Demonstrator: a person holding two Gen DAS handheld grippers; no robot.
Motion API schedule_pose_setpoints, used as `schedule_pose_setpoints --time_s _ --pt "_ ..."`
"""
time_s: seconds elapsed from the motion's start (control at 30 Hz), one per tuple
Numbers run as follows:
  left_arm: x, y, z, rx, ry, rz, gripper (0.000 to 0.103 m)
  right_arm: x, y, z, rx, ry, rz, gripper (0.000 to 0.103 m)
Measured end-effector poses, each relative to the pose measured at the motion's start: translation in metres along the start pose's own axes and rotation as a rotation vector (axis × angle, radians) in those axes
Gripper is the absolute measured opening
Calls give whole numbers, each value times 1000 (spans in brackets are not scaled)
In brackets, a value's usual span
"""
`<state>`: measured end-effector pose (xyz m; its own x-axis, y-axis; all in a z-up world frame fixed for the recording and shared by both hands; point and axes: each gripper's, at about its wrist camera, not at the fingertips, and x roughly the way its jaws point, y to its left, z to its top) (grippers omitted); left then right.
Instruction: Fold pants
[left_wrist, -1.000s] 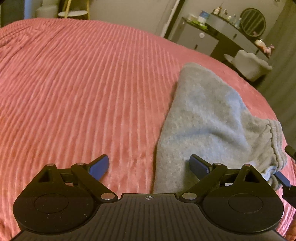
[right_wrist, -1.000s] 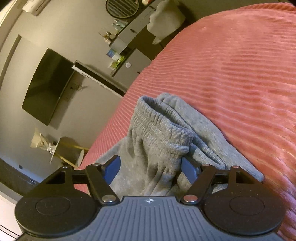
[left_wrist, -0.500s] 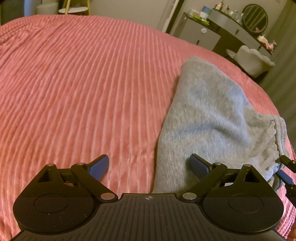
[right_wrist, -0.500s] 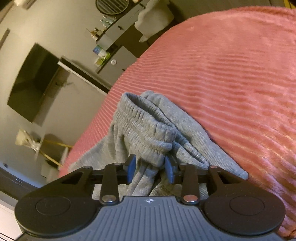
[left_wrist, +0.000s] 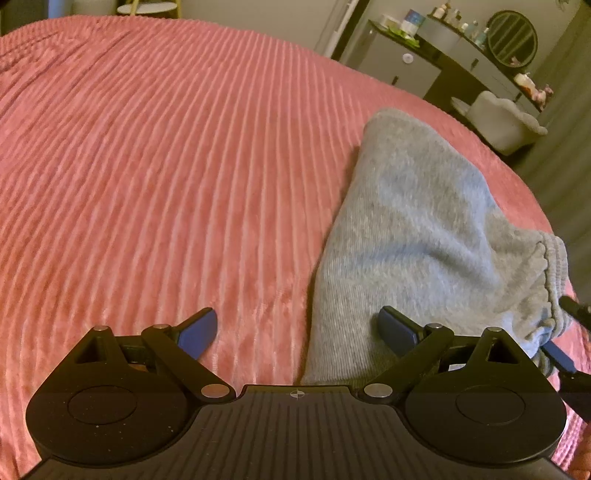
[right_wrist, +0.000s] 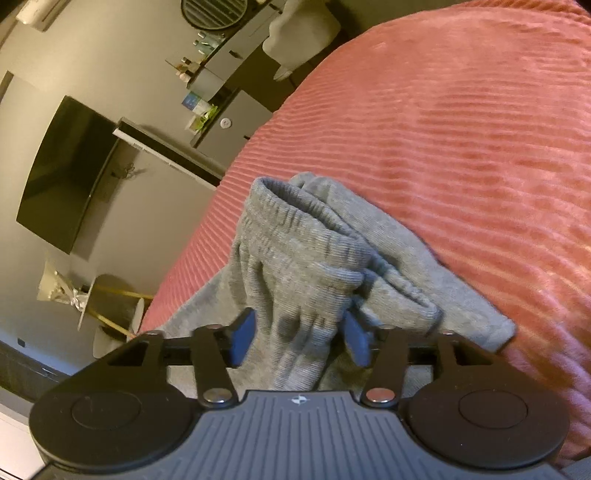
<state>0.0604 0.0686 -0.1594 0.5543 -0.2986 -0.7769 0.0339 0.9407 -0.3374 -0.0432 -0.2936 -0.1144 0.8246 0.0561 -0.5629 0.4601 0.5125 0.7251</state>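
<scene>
Pants (right_wrist: 295, 280) between parted right fingers (right_wrist: 242, 338)

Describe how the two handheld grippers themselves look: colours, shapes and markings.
The left gripper and the right gripper look alike: a dark ribbed body with a small round crosshair mark at its front edge, two black rounded housings with circular insets, black linkage arms with silver pivot screws, and blue pads on the fingers. No cables or sleeves show.

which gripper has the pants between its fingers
The right gripper: its jaws, just reopening, straddle the grey pants waistband. The left gripper straddles only their edge.
</scene>
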Motion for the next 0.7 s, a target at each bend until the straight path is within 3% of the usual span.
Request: schedule_pose_setpoints --time_s 0.1,0.17,0.2,0.23,0.27,0.3,0.4,0.6,0.63,0.7 --pt "1 1 0 -6 4 -5 98 10 4 -1 -1 -14 26 81" --pt "1 0 -1 -6 4 -6 98 16 8 -4 -16 -33 17 81" --pt "1 0 -1 -5 4 -5 98 18 10 -6 -30 -39 12 74" --pt "1 0 -1 -4 5 -5 98 19 11 -7 -47 -43 0 47" --pt "2 0 -1 -5 7 -5 98 22 11 -7 -56 -34 -29 28" --pt "3 0 -1 -8 11 -5 98 24 8 -7 -47 -12 -46 19" --pt "3 0 -1 -12 17 -5 98 11 -2 -8 42 -29 23 17" --pt "5 -2 0 -5 23 2 98 -37 -2 -12 62 -120 244 14" --pt "6 -1 0 -7 26 3 98 -38 -8 -13 67 -125 225 14" --pt "7 -2 0 -9 34 6 98 -32 -18 -11 30 -122 51 14"
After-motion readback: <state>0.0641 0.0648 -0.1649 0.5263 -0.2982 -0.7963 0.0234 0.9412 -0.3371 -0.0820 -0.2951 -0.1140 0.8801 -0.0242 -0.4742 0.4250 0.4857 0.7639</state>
